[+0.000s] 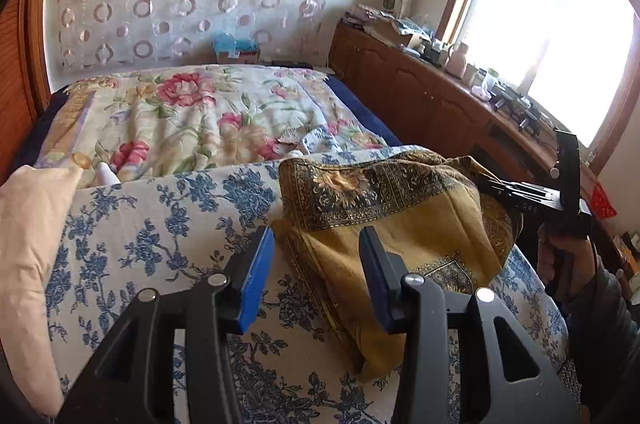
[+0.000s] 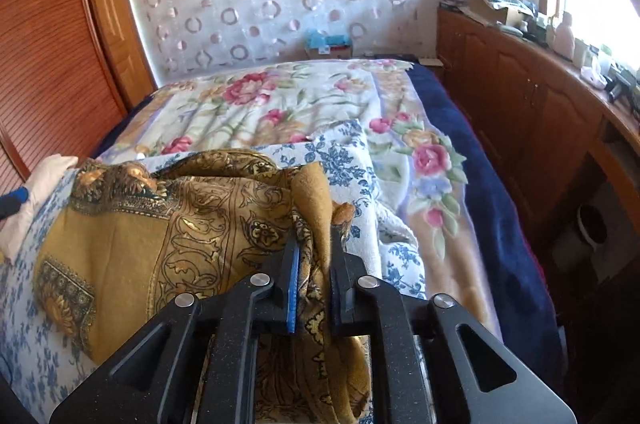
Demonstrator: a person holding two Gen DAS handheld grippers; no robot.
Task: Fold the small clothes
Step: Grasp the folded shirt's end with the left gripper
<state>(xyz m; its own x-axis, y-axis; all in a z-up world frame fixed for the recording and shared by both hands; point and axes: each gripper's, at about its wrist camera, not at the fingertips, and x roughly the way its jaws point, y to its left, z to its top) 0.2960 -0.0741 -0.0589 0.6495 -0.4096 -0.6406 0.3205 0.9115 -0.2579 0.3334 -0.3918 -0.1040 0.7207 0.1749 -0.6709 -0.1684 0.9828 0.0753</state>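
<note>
A mustard-yellow cloth with a dark ornate border (image 1: 400,216) lies bunched on the blue-and-white floral cover (image 1: 160,224). My left gripper (image 1: 316,252) is open and empty, just above the cloth's near left edge. My right gripper (image 2: 314,256) is shut on a gathered fold of the cloth (image 2: 168,224), which drapes left from the jaws. The right gripper also shows in the left wrist view (image 1: 532,196), at the cloth's right side, with a hand on its handle.
A pale pillow (image 1: 28,244) lies at the left edge. A pink-flowered blanket (image 2: 280,96) covers the bed beyond, with a navy border (image 2: 480,184). A wooden cabinet (image 2: 520,96) with clutter runs under the window on the right. A wooden wardrobe (image 2: 52,56) stands at the left.
</note>
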